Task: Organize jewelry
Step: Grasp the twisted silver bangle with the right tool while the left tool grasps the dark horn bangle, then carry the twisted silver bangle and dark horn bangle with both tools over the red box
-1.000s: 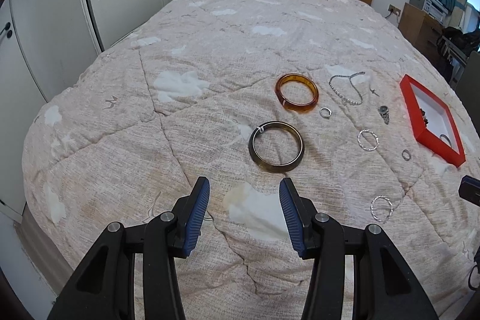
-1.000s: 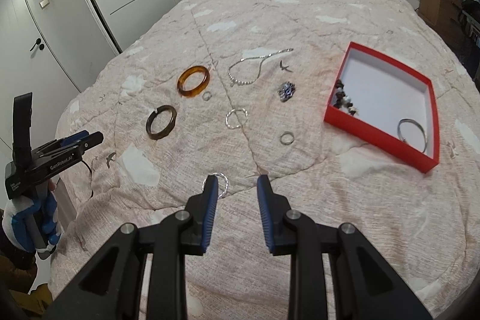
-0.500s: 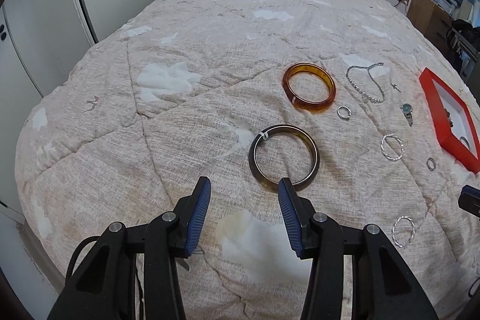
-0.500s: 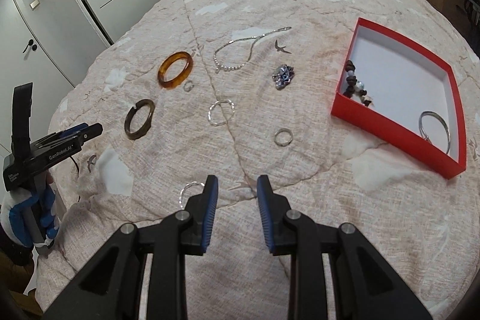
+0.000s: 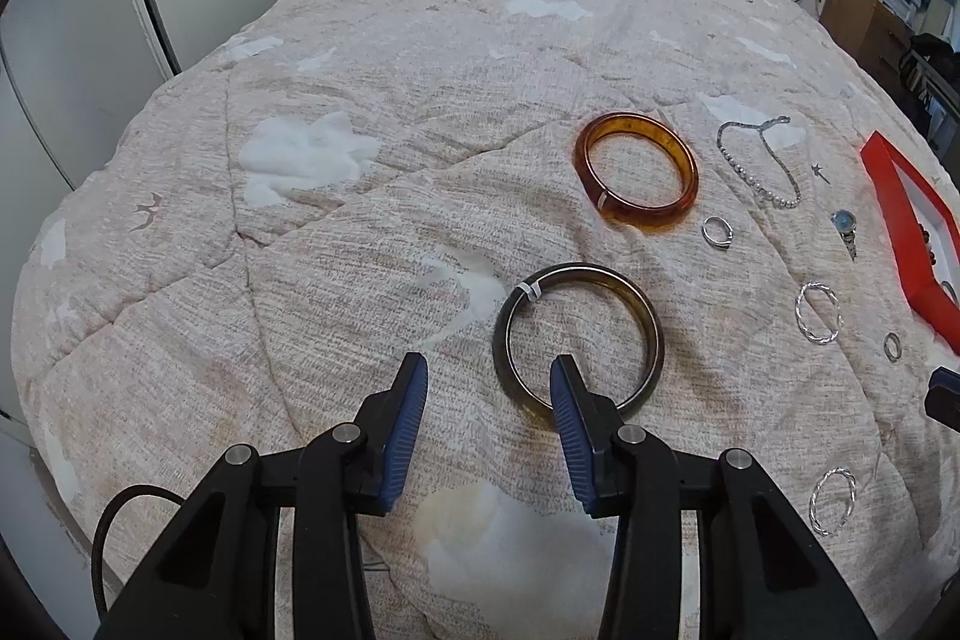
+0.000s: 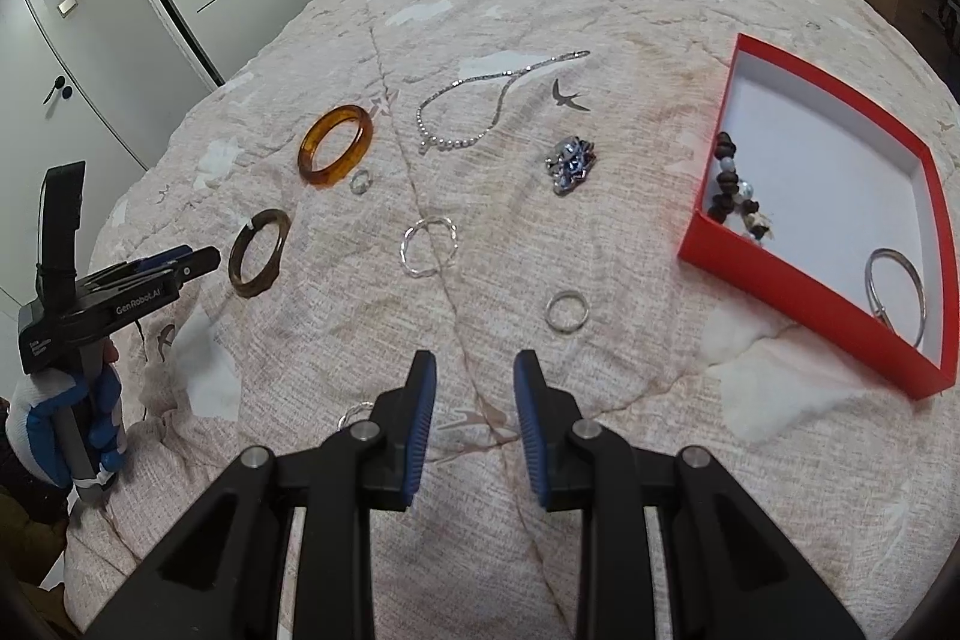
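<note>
Dark-grey bangle point(image 5: 579, 337) lies flat on the bed quilt point(image 5: 336, 280), its near rim at my left claw point(image 5: 489, 403), whose empty jaws have been narrowing, while my right claw point(image 6: 474, 400) hangs part-open, empty, likely awaiting the red box point(image 6: 774, 280).

Bare quilt point(image 5: 336, 316) wide and free left of the left gripper point(image 5: 489, 388), dark bangle point(image 5: 579, 337) under its right fingertip, amber bangle point(image 5: 636, 172) beyond, twisted hoops point(image 5: 817, 311) and red box point(image 6: 828, 220) crowding the right side
</note>
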